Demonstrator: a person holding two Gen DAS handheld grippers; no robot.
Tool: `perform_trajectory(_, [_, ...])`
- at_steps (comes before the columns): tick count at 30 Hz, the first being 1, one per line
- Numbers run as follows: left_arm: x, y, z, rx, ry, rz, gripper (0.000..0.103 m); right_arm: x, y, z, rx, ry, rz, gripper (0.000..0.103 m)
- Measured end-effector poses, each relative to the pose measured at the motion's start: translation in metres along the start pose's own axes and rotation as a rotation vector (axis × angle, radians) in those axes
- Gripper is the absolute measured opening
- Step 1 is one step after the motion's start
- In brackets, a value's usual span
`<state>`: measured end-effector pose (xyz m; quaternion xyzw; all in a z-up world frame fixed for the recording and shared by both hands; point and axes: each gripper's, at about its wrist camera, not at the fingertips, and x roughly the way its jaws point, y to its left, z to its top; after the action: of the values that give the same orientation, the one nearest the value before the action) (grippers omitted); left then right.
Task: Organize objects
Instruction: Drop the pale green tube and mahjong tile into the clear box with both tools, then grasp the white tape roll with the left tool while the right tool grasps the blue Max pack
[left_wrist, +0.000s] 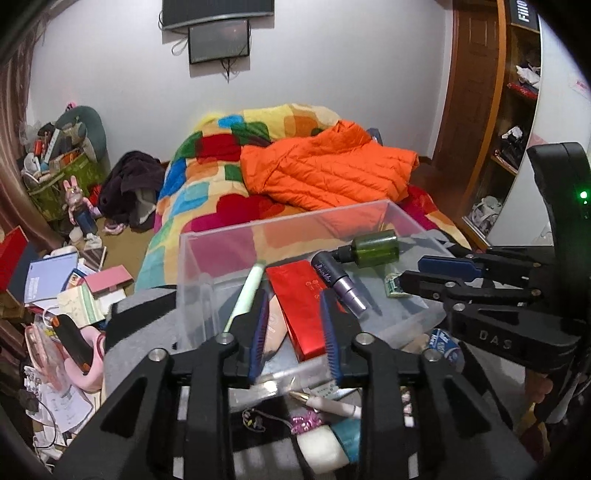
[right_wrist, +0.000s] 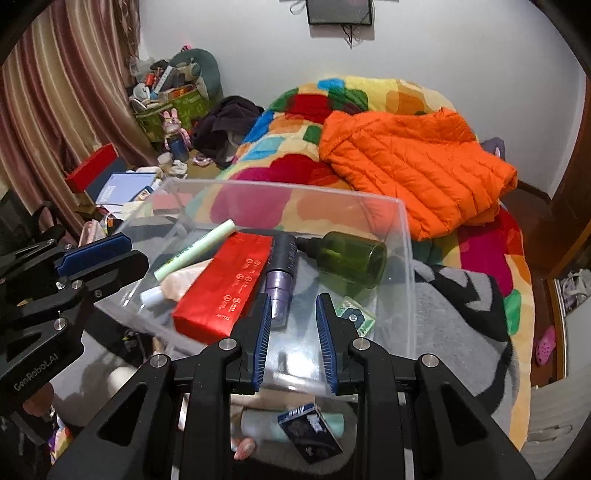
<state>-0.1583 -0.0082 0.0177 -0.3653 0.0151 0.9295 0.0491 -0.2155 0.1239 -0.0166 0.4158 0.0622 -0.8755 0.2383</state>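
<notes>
A clear plastic box (left_wrist: 207, 258) (right_wrist: 404, 236) sits on a grey blanket at the bed's foot. Inside lie a red carton (left_wrist: 299, 306) (right_wrist: 225, 284), a green bottle (left_wrist: 375, 247) (right_wrist: 351, 258), a purple tube (left_wrist: 341, 282) (right_wrist: 279, 280), a pale green pen (left_wrist: 245, 291) (right_wrist: 195, 249) and a small green packet (right_wrist: 354, 314). My left gripper (left_wrist: 293, 332) is open and empty over the box's near edge, its jaws either side of the red carton. My right gripper (right_wrist: 293, 343) is open and empty above the box; it also shows in the left wrist view (left_wrist: 436, 273).
A dark blue pack (right_wrist: 310, 432) (left_wrist: 447, 343), a white pen (left_wrist: 332, 404) and small items lie below the box. An orange jacket (left_wrist: 328, 166) lies on the colourful quilt. Books and clutter (left_wrist: 70, 288) cover the floor at left. A wooden shelf (left_wrist: 513, 110) stands right.
</notes>
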Motion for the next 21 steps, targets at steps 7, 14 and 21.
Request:
perform_trajectory(7, [-0.035,-0.001,-0.021,0.009,-0.048,-0.001,0.048,-0.035,0.002,-0.016,-0.029,-0.057,0.013,0.030])
perform_trajectory(14, [-0.046,0.004,-0.059,-0.002,-0.001,-0.042,0.057,-0.047,-0.007,-0.046,-0.027,-0.050,0.010,0.039])
perform_trajectory(21, [-0.039,0.006,-0.100,0.016,0.076,-0.015,0.057,-0.033,-0.011,-0.078,-0.043,0.025,0.002,0.044])
